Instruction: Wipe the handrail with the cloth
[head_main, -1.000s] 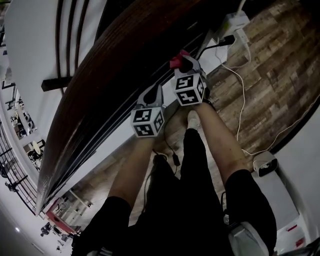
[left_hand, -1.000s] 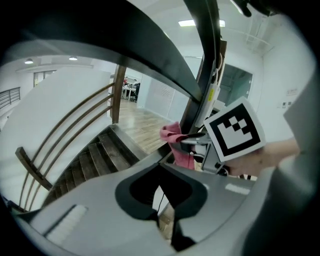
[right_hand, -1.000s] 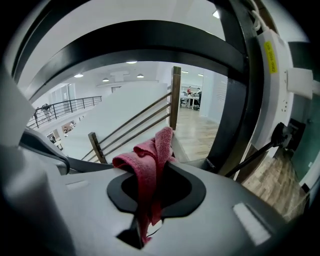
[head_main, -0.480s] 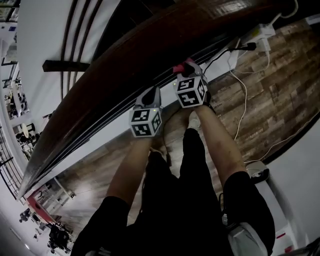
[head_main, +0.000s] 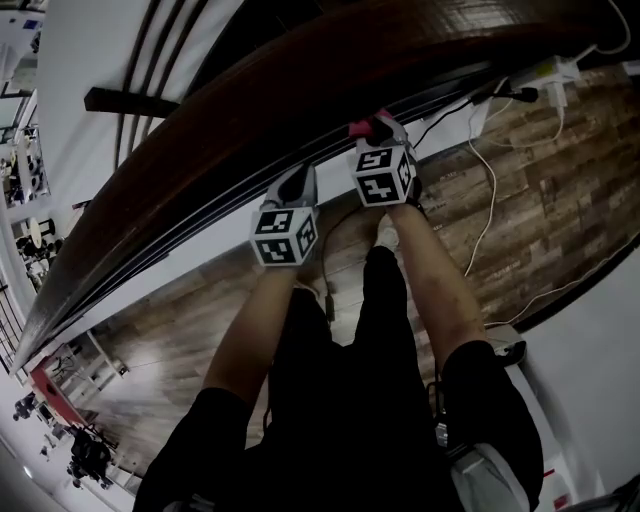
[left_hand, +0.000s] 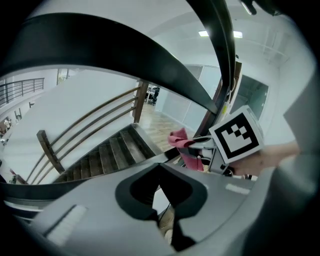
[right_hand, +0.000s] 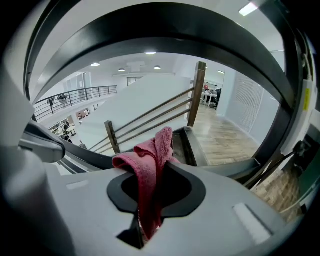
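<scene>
No text can be read — no label, brand or number (anywhere).

Glowing pink-red across the cloth (right_hand: 150, 170), against the pale grey body and black-lined jaws of the right hand-held gripper (head_main: 378, 128). Showing the same grey on the left hand-held gripper (head_main: 296, 182), both carrying black-and-white square markers on their cubes. Shining dark brown along the handrail (head_main: 250, 110). Running in brown wood-grain planks over the floor (head_main: 560, 170), crossing it with white cables (head_main: 487, 200).

Beyond the jaws of the left gripper (left_hand: 162, 200): staircase (left_hand: 107, 155). Right of the right gripper (right_hand: 150, 200) jaws: plank floor (head_main: 560, 200), white cable (head_main: 487, 200), power strip (head_main: 553, 75).
</scene>
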